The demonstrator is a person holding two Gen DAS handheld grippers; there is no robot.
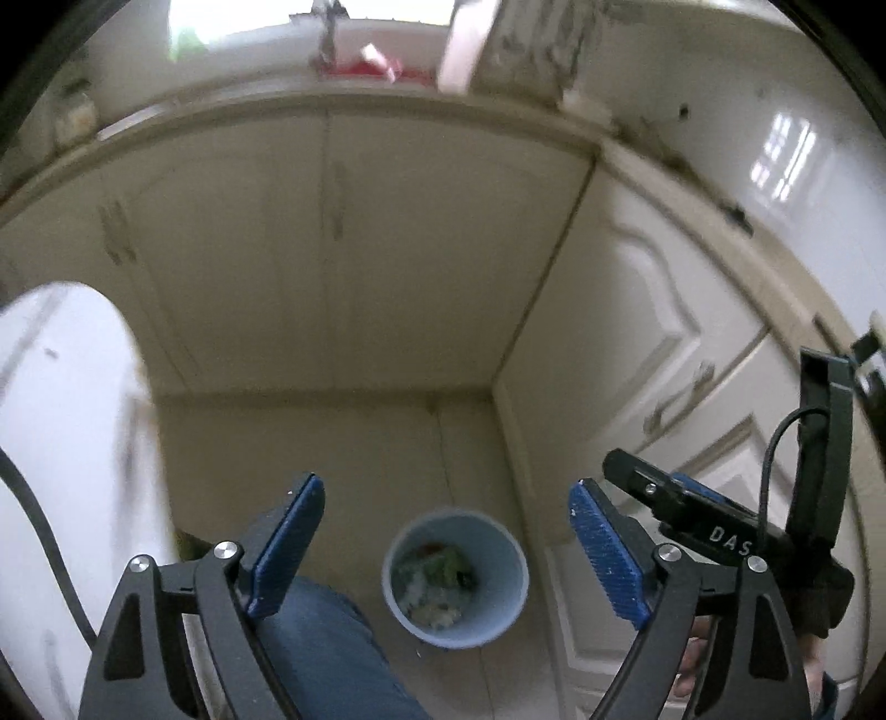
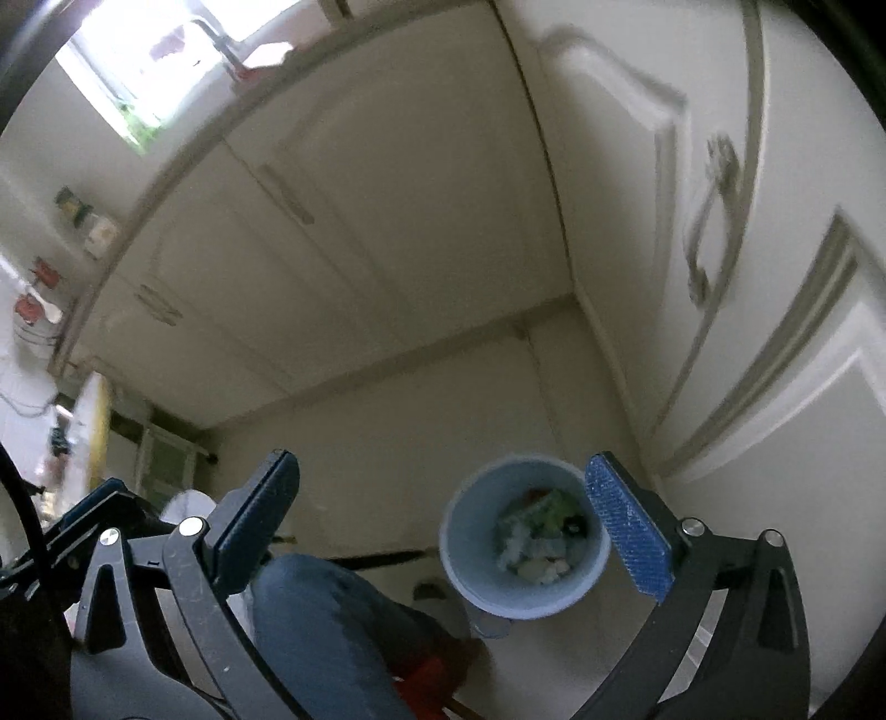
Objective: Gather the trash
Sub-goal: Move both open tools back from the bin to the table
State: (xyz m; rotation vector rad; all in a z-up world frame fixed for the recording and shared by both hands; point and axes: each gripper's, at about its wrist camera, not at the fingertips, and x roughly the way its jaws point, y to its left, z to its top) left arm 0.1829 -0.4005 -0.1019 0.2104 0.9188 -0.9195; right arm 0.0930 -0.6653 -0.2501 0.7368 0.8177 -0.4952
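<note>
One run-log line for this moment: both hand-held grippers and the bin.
left hand-held gripper: open, empty | right hand-held gripper: open, empty | bin: on floor below both, trash inside

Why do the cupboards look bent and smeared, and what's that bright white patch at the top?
Left wrist view: fisheye lens bows the cupboards; motion blur smears them; the window is overexposed. Right wrist view: same curving, blurred handle, blown-out window, bin soft.
</note>
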